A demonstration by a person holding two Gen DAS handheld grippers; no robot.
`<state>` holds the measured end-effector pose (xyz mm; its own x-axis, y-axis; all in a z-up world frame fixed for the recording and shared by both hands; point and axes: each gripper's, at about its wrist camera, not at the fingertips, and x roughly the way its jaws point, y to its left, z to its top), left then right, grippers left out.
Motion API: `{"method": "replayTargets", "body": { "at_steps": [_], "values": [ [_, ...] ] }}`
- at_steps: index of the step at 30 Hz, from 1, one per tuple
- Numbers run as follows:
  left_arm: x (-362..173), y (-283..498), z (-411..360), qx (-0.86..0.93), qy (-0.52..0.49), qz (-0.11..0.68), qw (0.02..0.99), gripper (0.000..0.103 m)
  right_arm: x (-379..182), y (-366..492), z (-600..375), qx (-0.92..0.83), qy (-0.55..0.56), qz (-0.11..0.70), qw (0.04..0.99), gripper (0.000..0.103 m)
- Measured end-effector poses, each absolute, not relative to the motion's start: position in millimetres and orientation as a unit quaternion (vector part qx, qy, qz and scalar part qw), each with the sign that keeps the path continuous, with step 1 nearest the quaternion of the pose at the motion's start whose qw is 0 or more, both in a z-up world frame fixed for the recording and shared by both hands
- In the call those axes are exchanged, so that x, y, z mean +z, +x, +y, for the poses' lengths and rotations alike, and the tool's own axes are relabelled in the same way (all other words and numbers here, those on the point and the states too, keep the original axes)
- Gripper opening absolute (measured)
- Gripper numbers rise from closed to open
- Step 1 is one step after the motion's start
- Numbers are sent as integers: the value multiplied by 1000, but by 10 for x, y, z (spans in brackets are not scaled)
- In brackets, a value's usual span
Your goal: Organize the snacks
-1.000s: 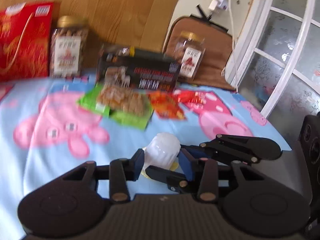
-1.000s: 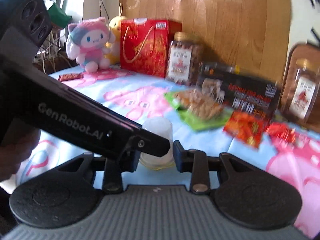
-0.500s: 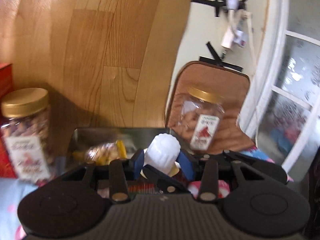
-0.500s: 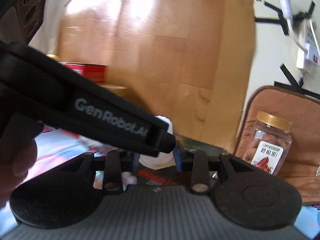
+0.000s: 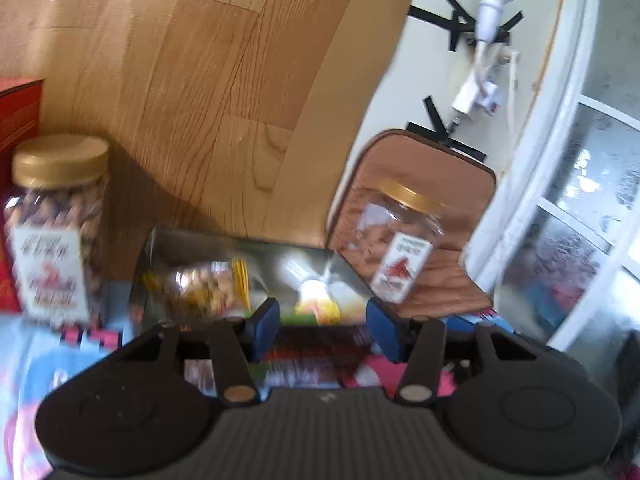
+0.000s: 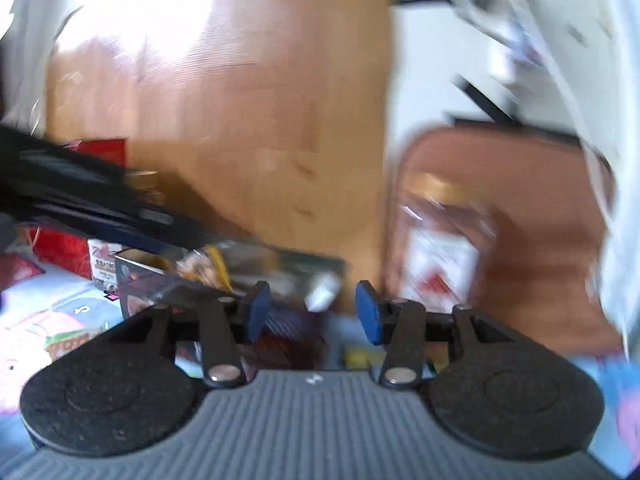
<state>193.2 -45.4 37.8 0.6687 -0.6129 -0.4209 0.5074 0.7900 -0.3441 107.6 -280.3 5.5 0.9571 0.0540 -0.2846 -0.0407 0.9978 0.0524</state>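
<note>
My left gripper [image 5: 322,330] is open with nothing between its blue pads. Just beyond it a small white and yellow cup [image 5: 316,296] lies blurred on top of the dark snack box [image 5: 240,272]. A gold-lidded nut jar [image 5: 56,232] stands at the left and another jar [image 5: 404,244] at the right. My right gripper [image 6: 312,310] is open and empty too. In the right wrist view the white cup [image 6: 324,294] shows blurred on the dark box [image 6: 224,276], and the right jar [image 6: 440,248] stands beyond.
A red gift box [image 5: 16,208] stands far left against the wooden panel [image 5: 200,100]. A brown cushion [image 5: 440,200] leans behind the right jar. The left gripper's arm [image 6: 80,208] crosses the right wrist view. Snack bags lie on the blue cartoon cloth [image 6: 48,320].
Both grippers were shut on the white cup and lifted it toward the dark box. Now both have opened and the cup lies on the box. The right view has swung right.
</note>
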Motion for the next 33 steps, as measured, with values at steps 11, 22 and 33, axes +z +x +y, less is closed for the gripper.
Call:
{"method": "replayTargets", "body": {
  "at_steps": [11, 22, 33],
  "values": [
    [-96, 1588, -637, -305, -79, 357, 879, 46, -255, 1189, -2956, 32, 94, 277, 956, 49],
    [-138, 1421, -422, -318, -108, 378, 863, 46, -279, 791, -2945, 131, 203, 294, 925, 22],
    [-339, 830, -236, -370, -114, 417, 822, 48, -412, -136, -2657, 196, 286, 324, 880, 21]
  ]
}}
